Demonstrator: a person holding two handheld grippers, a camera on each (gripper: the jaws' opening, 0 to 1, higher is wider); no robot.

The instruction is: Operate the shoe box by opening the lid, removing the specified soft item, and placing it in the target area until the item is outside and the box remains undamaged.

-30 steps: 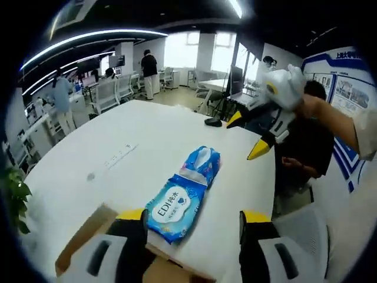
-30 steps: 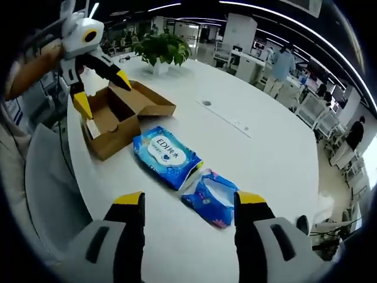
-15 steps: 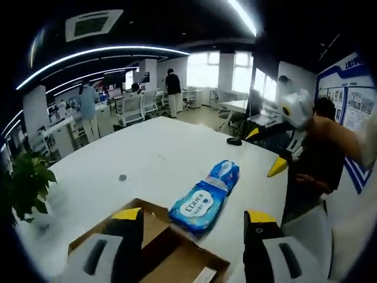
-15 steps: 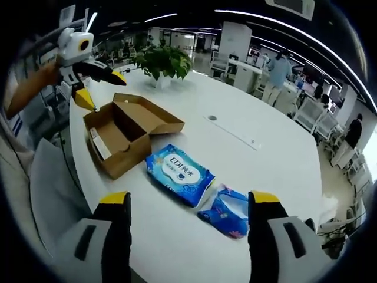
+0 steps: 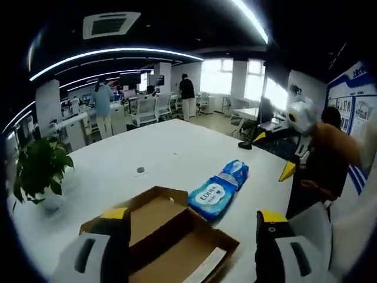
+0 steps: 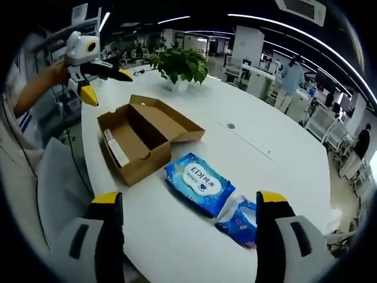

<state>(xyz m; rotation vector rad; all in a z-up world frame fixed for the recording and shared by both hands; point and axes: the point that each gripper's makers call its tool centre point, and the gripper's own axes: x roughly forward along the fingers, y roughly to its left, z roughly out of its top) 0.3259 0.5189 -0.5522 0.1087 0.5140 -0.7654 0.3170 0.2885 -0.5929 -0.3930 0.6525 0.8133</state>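
Wipes pack (image 6: 199, 184) out on the white table (image 6: 277, 147), just beside the open shoe box (image 6: 138, 138), long axis slanting away from it. Nearer the right gripper (image 6: 187, 206), jaws wide, empty; left gripper (image 5: 189, 219) above the box, also wide.

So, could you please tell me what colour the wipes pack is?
Blue with a white label; the wipes pack shows best in the right gripper view.

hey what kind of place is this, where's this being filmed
Most likely an open-plan office. Rows of desks with office chairs stand behind the big white table, people stand at workstations, and strip lights run along the ceiling. A potted plant sits on the table.
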